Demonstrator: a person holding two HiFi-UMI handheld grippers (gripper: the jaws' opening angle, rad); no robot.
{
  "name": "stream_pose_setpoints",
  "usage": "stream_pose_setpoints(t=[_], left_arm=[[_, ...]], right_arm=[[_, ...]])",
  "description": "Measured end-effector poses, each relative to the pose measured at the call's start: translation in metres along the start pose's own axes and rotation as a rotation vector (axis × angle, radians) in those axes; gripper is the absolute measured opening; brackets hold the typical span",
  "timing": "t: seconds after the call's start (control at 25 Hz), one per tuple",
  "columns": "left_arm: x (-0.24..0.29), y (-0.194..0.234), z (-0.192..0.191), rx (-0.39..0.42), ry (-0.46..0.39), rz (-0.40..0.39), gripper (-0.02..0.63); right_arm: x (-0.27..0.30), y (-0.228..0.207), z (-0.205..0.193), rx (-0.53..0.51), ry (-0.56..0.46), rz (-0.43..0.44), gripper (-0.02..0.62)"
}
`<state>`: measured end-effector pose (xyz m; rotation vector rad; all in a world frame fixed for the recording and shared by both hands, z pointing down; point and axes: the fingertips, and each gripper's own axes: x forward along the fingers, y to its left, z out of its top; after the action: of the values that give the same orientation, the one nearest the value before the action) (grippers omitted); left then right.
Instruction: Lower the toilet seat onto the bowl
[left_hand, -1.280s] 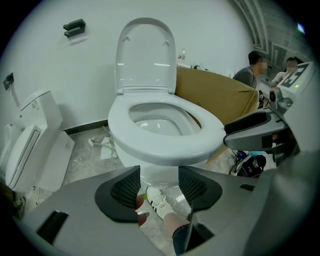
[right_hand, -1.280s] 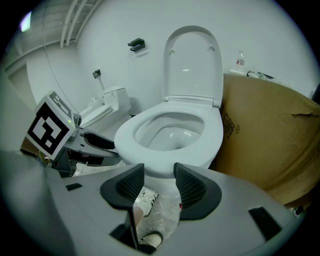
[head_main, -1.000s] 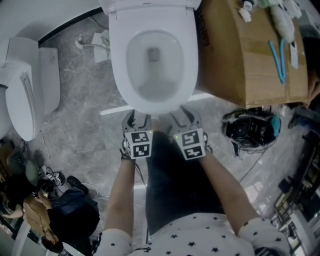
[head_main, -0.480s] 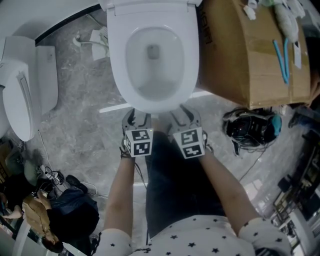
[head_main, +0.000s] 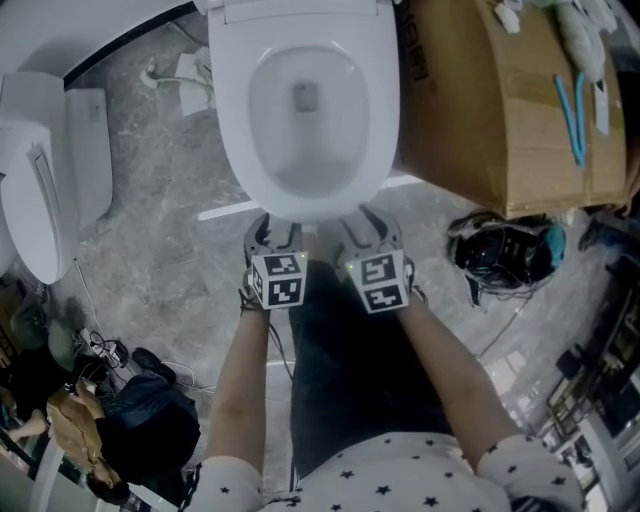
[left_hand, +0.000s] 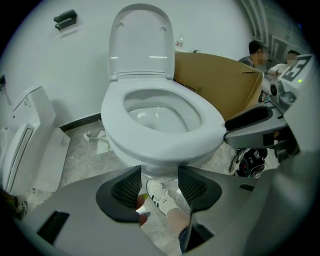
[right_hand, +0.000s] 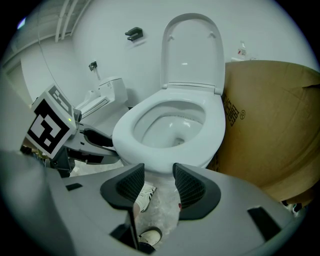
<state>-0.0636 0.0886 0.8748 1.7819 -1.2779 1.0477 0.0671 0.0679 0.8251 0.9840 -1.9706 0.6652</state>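
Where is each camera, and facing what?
Head view: on the head, looking steeply down at the toilet; forearms, left tool, right tool show.
Left gripper view: on the left tool, facing the toilet's front; open jaws, a shoe show.
Right gripper view: on the right tool, likewise; open jaws.
Both gripper views share the raised lid and cardboard box.

So the seat (head_main: 232, 120) is lying flat on the bowl (left_hand: 155, 156), with the lid (left_hand: 141, 42) standing up behind it at the wall. A cardboard box (head_main: 480, 130) sits tight against the toilet's right side. Another toilet unit (head_main: 45, 190) is on the floor (head_main: 160, 260) well off to the left. The left tool (head_main: 275, 230) and right tool (head_main: 368, 226) hang side by side just in front of the bowl.
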Motion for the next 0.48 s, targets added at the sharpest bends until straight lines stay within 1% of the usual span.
stream_pose_setpoints(t=[0.48], left_arm=[[0.004, -0.0003, -0.0033, 0.0, 0.009, -0.003, 0.227]], right_arm=[[0.0048, -0.0003, -0.0028, 0.01, 0.002, -0.007, 0.202]])
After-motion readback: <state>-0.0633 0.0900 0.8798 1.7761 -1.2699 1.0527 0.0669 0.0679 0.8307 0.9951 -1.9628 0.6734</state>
